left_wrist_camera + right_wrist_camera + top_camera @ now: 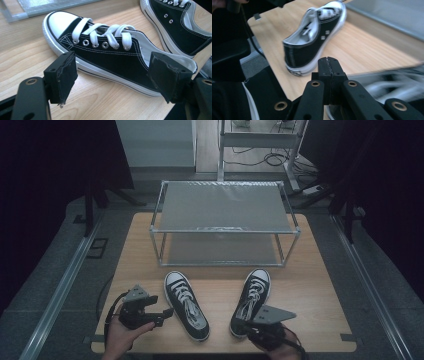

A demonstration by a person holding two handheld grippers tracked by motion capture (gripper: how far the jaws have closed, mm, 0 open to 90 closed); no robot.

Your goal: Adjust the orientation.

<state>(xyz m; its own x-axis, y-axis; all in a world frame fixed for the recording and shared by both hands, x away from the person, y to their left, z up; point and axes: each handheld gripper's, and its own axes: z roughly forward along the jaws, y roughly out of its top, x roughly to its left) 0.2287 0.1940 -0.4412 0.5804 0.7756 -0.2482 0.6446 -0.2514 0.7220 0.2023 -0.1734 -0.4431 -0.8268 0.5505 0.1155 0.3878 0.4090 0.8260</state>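
Note:
Two black canvas shoes with white laces and toe caps lie on the wooden table (310, 285). Of the pair, the left shoe (187, 305) (110, 55) points up and left, and the right shoe (254, 295) (180, 22) leans right. My left gripper (167, 312) (112, 72) is open, its pads wide apart beside the left shoe's side and heel without pressing on it. By the right shoe's heel, my right gripper (240, 325) (328, 61) is shut, pads together with nothing between them. In the right gripper view the left shoe (312, 42) lies beyond the jaws.
A metal-framed rack (225, 210) with two grey shelves stands at the back of the table, just behind the shoes' toes. Bare wood lies to the right of the right shoe. The table's near edge runs close under both hands.

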